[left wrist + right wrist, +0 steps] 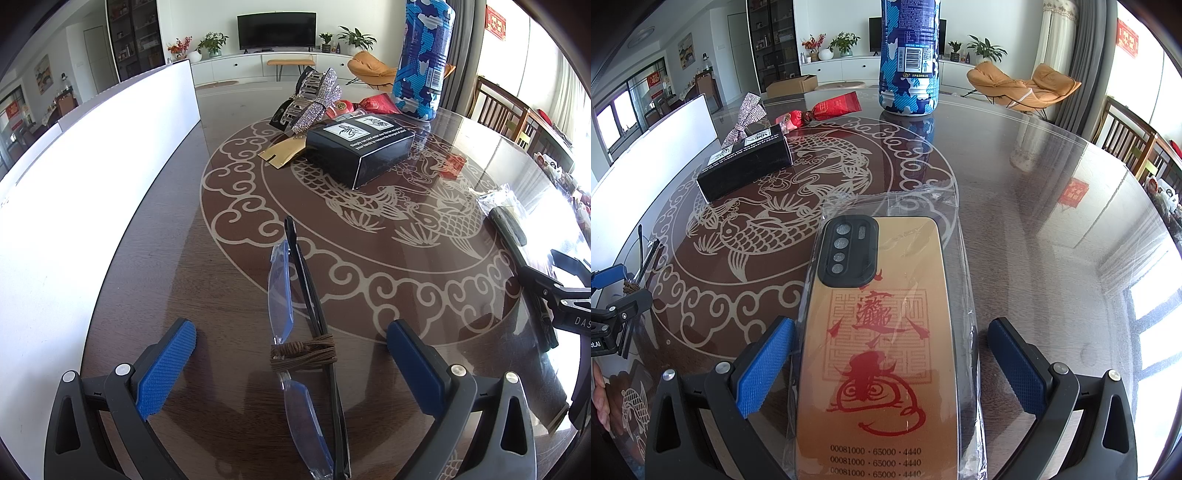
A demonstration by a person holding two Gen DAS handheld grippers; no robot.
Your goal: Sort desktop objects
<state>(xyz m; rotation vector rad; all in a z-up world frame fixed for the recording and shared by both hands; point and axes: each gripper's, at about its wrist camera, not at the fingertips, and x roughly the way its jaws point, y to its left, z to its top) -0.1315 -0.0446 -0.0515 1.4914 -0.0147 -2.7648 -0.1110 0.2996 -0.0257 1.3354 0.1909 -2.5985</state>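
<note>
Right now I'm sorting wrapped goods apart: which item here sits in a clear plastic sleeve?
The gold phone case between the right gripper's open fingers; the black box and blue bottle have none.

The glasses (306,332) lie nearest on the table (166,258), the box (364,147) beyond them. The bottle (424,59) stands behind the box, and the phone case (879,350) lies to the right.

Bright window daylight from the right — glare on the glossy table (1052,221), fisheye-bent edges.

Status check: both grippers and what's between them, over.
Left gripper open, straddling glasses. Right gripper open, straddling bagged phone case. Neither gripped. Nothing blocking.
</note>
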